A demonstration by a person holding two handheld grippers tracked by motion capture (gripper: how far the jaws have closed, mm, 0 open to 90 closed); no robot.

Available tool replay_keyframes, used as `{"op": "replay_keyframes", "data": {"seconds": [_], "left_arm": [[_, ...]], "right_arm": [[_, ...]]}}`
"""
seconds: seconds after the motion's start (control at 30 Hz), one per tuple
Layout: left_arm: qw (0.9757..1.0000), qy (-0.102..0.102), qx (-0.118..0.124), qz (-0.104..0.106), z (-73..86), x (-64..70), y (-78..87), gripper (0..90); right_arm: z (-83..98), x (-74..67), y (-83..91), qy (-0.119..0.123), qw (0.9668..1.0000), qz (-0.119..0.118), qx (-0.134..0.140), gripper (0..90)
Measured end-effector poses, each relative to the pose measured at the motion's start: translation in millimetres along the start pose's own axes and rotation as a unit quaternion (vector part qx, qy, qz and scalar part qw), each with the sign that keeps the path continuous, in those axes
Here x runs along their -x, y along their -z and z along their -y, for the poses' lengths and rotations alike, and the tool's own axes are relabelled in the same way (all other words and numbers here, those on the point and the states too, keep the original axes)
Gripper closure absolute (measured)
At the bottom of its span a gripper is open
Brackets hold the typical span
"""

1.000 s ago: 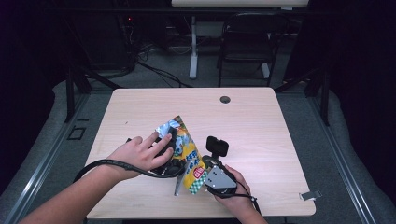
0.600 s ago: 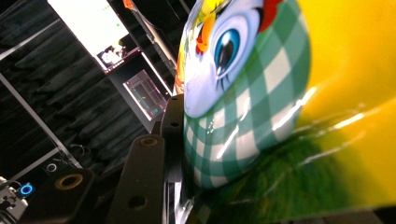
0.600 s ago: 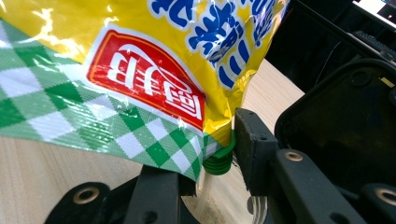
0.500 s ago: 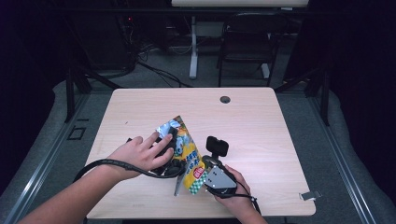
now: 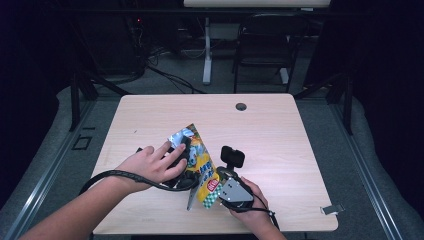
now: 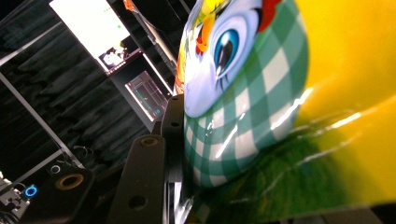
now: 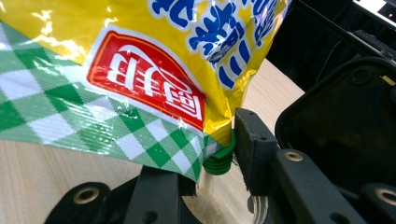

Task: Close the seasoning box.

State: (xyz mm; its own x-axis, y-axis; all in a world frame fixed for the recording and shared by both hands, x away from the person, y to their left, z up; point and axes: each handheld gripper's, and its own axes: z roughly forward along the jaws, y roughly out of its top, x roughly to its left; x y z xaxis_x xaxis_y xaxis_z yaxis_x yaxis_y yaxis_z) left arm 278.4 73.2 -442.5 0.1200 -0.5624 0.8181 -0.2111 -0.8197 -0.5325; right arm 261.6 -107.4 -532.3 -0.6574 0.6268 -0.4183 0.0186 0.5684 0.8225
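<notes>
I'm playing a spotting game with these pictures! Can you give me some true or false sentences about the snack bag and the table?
1. The shiny yellow foil snack bag has a green and white checked patch. True.
2. The pale wooden table has a small round dark hole near its far edge. True.
3. The snack bag lies flat by itself in the middle of the table. False: it is lifted between both grippers.
4. The left hand is on the bag's left side. True.
5. A red cup stands on the table. False: no cup is there.
</notes>
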Motion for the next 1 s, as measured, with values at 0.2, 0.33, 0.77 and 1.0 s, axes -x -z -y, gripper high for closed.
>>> {"op": "replay_keyframes", "data": {"seconds": [0.2,0.33,0.77,1.0], "left_arm": [[1.0000,-0.001,-0.001,0.002,-0.5,-1.3,-0.1,67.4],[1.0000,-0.003,-0.001,0.001,-0.7,-1.8,0.3,67.5],[1.0000,-0.006,0.000,-0.002,-1.8,-3.4,1.1,67.9],[1.0000,-0.007,0.003,-0.005,-2.0,-4.4,0.4,68.0]], "right_arm": [[0.0,0.5,0.3,-0.001,1.0000,0.001,0.000,70.7],[0.0,0.6,0.5,-0.002,1.0000,0.001,0.000,70.7],[0.0,0.3,0.7,-0.004,1.0000,0.000,0.002,70.7],[0.0,0.7,1.0,-0.005,1.0000,0.000,0.002,70.7]]}}
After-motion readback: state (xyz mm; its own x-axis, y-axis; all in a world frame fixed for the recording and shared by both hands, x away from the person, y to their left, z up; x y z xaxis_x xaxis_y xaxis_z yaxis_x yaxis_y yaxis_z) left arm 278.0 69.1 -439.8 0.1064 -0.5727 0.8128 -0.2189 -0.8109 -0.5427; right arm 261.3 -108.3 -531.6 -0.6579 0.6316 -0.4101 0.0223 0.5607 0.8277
